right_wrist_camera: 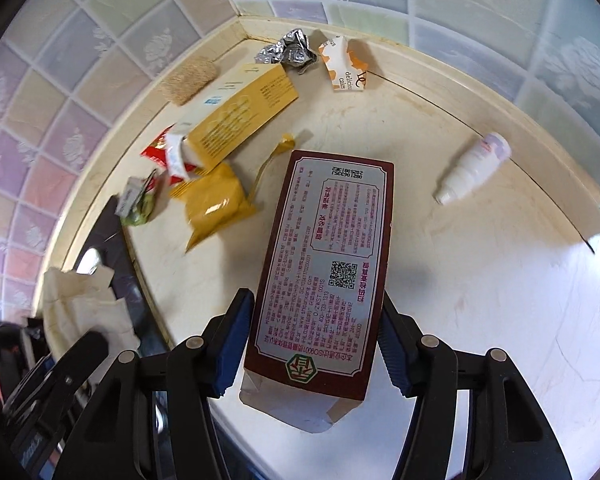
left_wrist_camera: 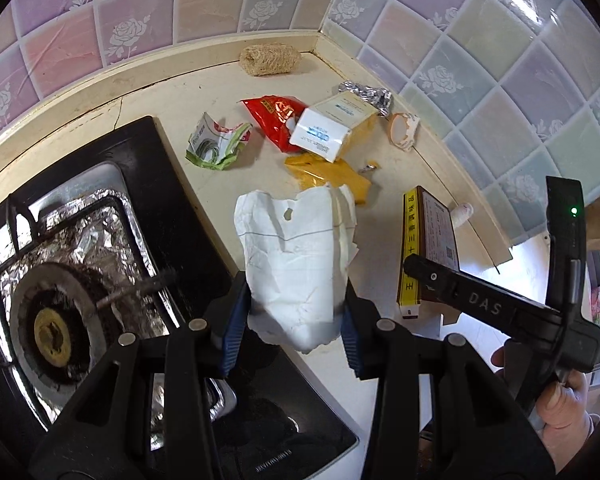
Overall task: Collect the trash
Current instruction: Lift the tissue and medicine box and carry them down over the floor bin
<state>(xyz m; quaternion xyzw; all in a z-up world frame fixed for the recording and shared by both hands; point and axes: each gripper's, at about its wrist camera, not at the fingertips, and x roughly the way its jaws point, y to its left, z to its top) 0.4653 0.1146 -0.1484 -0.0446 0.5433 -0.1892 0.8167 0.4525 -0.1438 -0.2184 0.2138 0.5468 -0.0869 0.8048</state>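
My left gripper (left_wrist_camera: 296,326) is shut on a crumpled white paper bag (left_wrist_camera: 296,256), held above the counter's edge beside the stove. My right gripper (right_wrist_camera: 314,344) is shut on a dark red printed carton (right_wrist_camera: 324,264), its open flap end toward the camera; the carton (left_wrist_camera: 428,236) also shows in the left wrist view. Loose trash lies on the cream counter (right_wrist_camera: 460,248): a yellow-and-white box (left_wrist_camera: 332,128) (right_wrist_camera: 236,120), a red wrapper (left_wrist_camera: 276,116), a green-white wrapper (left_wrist_camera: 216,142), a yellow pouch (right_wrist_camera: 216,204) (left_wrist_camera: 328,174), crumpled foil (right_wrist_camera: 290,52), a torn paper cup (right_wrist_camera: 342,62) and a small white bottle (right_wrist_camera: 472,170).
A gas stove (left_wrist_camera: 56,280) lined with foil sits at the left. A straw-coloured scrubber (left_wrist_camera: 270,58) lies in the tiled corner. Tiled walls (left_wrist_camera: 500,60) close the counter at the back and right. The left gripper and its white bag (right_wrist_camera: 84,300) show at the right wrist view's lower left.
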